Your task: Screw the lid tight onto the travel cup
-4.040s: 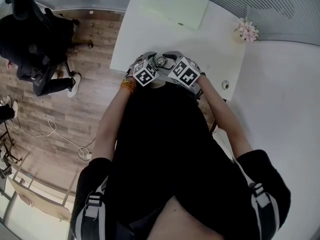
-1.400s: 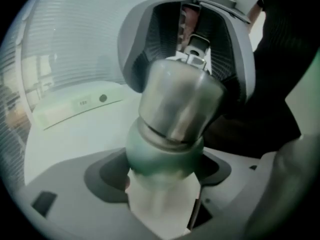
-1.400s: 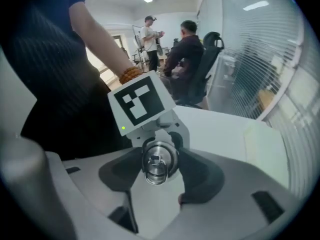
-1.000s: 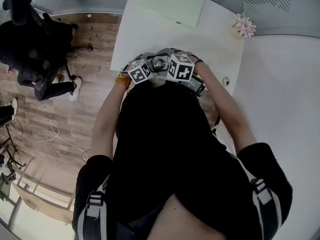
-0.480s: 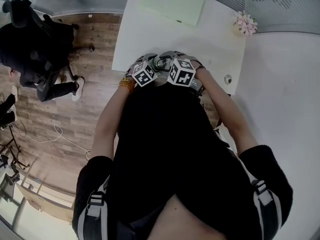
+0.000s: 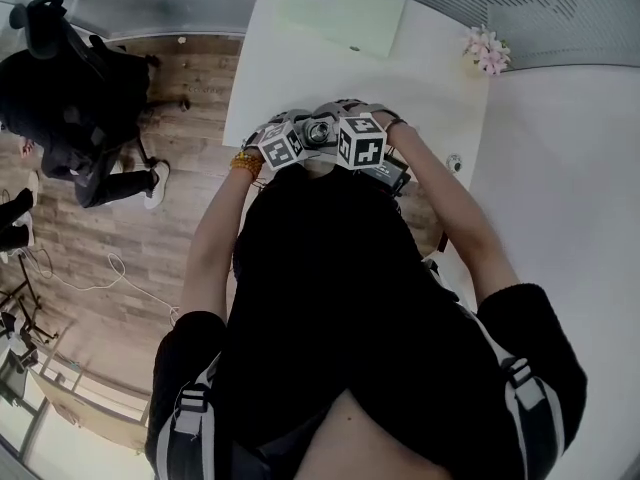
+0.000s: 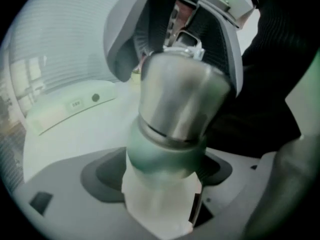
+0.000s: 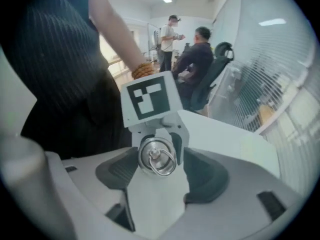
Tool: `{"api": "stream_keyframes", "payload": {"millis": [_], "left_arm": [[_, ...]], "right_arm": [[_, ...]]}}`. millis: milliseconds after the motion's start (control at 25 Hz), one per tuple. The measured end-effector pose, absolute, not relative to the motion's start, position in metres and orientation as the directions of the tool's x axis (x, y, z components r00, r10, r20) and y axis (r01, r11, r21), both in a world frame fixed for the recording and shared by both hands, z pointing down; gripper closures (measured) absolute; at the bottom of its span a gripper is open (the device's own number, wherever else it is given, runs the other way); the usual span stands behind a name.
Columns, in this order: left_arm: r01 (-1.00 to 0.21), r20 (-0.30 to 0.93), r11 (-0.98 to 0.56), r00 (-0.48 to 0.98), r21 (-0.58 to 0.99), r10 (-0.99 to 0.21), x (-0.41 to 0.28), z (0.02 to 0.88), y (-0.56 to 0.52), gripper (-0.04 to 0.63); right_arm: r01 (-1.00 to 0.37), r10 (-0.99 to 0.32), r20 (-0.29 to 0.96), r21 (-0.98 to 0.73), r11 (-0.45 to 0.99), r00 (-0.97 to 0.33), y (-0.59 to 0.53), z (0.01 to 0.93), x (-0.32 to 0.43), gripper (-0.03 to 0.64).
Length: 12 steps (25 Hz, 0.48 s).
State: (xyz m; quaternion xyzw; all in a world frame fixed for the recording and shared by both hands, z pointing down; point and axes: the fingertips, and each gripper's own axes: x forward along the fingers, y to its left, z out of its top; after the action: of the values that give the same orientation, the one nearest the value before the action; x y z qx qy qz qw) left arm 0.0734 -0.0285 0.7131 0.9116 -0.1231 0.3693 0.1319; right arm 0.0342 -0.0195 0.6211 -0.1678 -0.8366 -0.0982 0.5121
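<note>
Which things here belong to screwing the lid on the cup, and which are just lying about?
In the job: cup; lid with its ring.
Lying about: green mat and pink flowers on the white table; office chair.

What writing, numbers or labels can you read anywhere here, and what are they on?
No text here can be read.
Left cube and right cube: black-and-white square patterns only, no letters or numbers.
Label on the pale green box: too blurred to read.
</note>
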Motion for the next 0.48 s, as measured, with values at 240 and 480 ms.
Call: {"api": "stream_keyframes", "payload": {"millis": [240, 480], "left_arm": [[-0.513, 0.671, -0.857, 0.653, 0.052, -0.350, 0.064, 0.701, -0.036, 0.193], [-0.586, 0.663, -0.809, 0.626, 0.052, -0.411, 0.068, 0.711, -0.037, 0.219]], "right_arm": [[-0.002, 0.090, 0.826, -0.110, 0.994, -0.556, -0.030, 0.617, 0.039, 0.313], [-0.002, 0.101, 0.824, -0.123, 0.992, -0.558, -0.026, 0.620, 0.030, 0.371]]}}
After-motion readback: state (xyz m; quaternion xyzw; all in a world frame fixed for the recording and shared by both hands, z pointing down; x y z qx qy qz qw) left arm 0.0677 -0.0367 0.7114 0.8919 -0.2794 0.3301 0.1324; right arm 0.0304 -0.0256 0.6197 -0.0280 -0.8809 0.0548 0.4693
